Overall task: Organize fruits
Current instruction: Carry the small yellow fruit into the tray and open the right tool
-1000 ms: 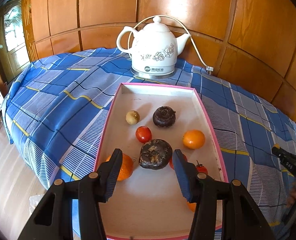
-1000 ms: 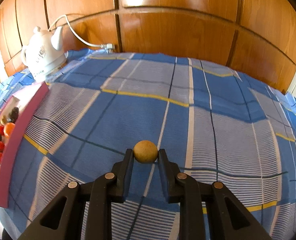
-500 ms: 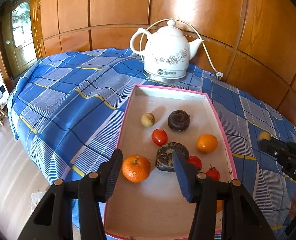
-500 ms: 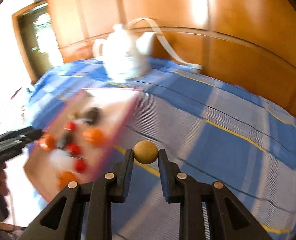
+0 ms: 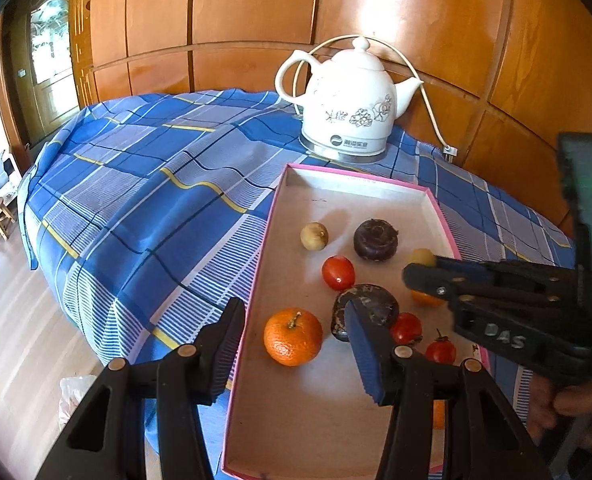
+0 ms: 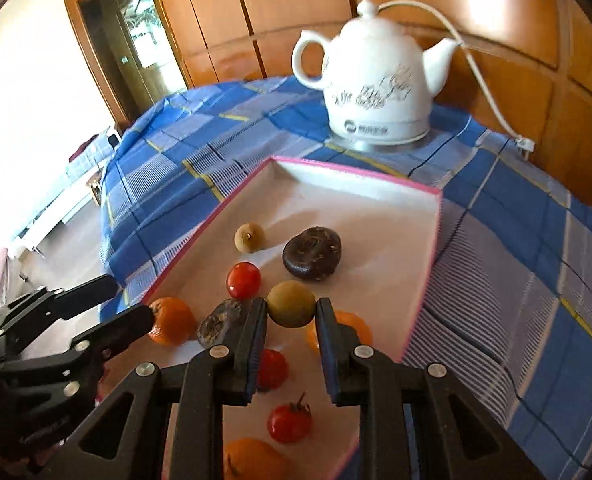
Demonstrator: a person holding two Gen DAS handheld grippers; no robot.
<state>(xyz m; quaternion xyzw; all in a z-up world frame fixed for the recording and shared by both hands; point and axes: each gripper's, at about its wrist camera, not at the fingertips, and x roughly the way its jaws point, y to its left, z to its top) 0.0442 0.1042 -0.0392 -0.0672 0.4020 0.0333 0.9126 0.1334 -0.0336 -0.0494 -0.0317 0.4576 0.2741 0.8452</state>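
Delivery step. The right claw [image 6: 291, 312], clamped on a tan longan [image 6: 291, 304], hangs above the pink-rimmed tray [image 6: 424, 284], right of centre; the next move likely calls for lowering into the bare far end, clear of the rim. Left claw [image 5: 291, 344], half-open and empty, hovers over the near-left orange [image 5: 293, 336].

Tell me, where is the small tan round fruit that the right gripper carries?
In the right wrist view the small tan fruit sits clamped in the right gripper, above the pink-edged tray, near a dark brown fruit and a red tomato.
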